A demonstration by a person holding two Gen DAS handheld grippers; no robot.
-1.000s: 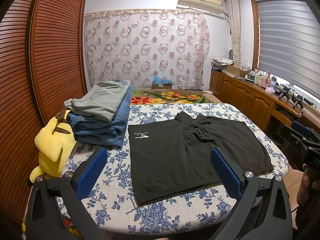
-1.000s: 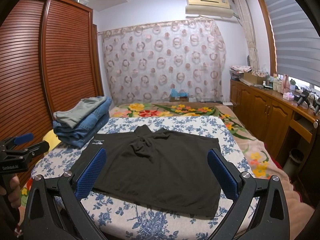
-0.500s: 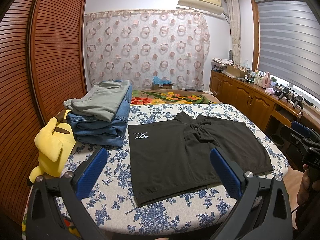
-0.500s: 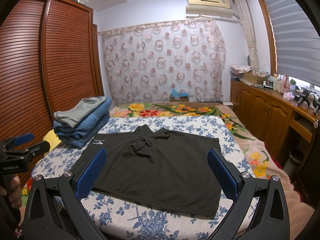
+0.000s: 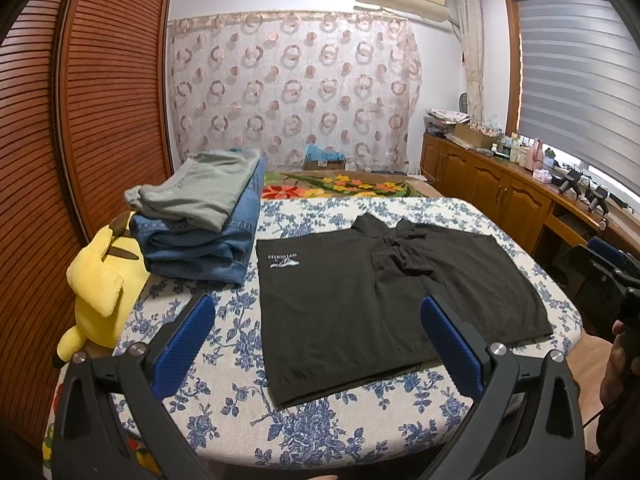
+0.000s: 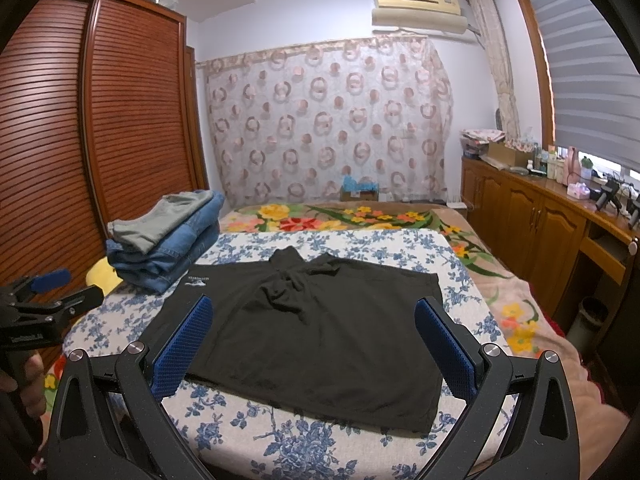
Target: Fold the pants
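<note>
Black pants (image 5: 360, 300) lie spread flat on the blue-flowered bed cover (image 5: 224, 408), with a small white logo near their far left corner and bunched cloth at the far middle. They also show in the right wrist view (image 6: 320, 332). My left gripper (image 5: 316, 320) is open and empty, held above the near edge of the bed, over the pants' left half. My right gripper (image 6: 310, 324) is open and empty, held above the near edge, over the pants. Each gripper shows at the edge of the other's view.
A stack of folded jeans with a grey garment on top (image 5: 204, 220) sits left of the pants. A yellow plush toy (image 5: 100, 284) lies at the bed's left edge by the wooden wardrobe (image 5: 80, 120). Wooden cabinets (image 6: 540, 232) line the right wall.
</note>
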